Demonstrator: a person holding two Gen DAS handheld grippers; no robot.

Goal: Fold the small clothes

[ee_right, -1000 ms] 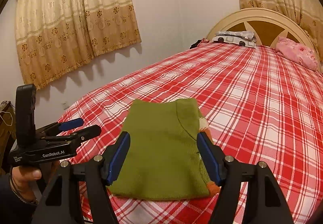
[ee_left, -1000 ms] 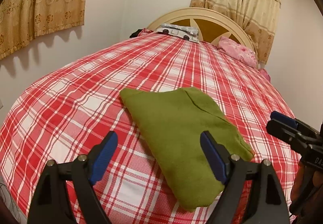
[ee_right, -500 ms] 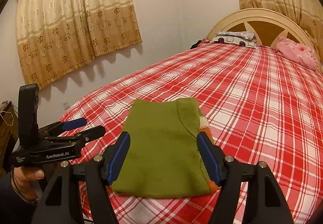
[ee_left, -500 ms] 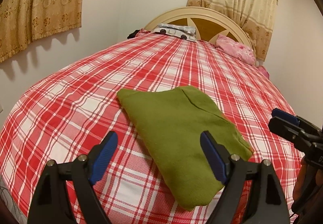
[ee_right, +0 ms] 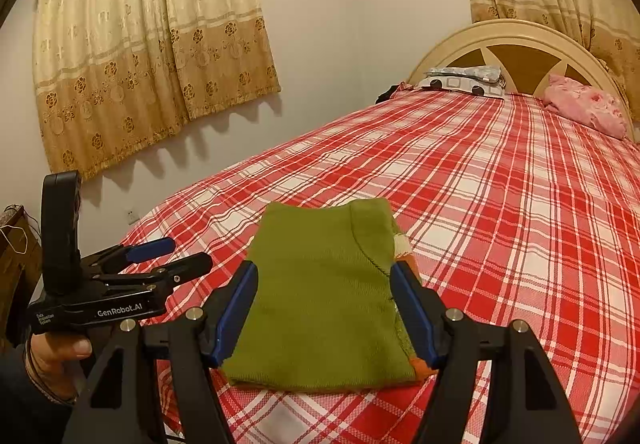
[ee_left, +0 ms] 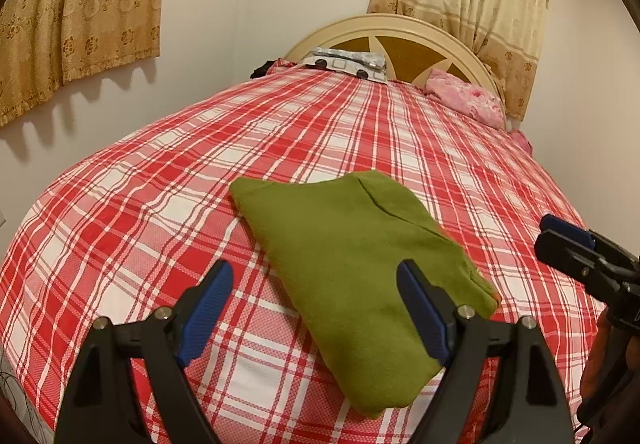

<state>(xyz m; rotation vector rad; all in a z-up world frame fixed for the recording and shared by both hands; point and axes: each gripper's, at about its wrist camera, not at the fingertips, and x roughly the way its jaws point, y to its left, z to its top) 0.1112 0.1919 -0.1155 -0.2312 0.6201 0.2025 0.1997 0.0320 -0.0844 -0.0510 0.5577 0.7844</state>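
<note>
A small olive-green garment (ee_left: 352,260) (ee_right: 320,296) lies folded flat in a rough rectangle near the front of the red plaid bed (ee_left: 140,228) (ee_right: 520,224). A bit of orange and white cloth (ee_right: 402,246) peeks out along its right side. My left gripper (ee_left: 314,308) (ee_right: 160,260) hovers open over the garment's near left part, holding nothing. My right gripper (ee_right: 324,316) (ee_left: 568,248) hangs open above the garment's near edge, its blue pads apart from the cloth. A hand (ee_right: 56,352) holds the left gripper's handle.
A pink cloth (ee_left: 464,100) (ee_right: 584,108) and a grey patterned pillow (ee_left: 348,62) (ee_right: 464,78) lie by the cream headboard (ee_left: 400,28). Curtains (ee_right: 140,64) hang on the wall left of the bed. A wooden piece of furniture (ee_right: 16,244) stands at the far left.
</note>
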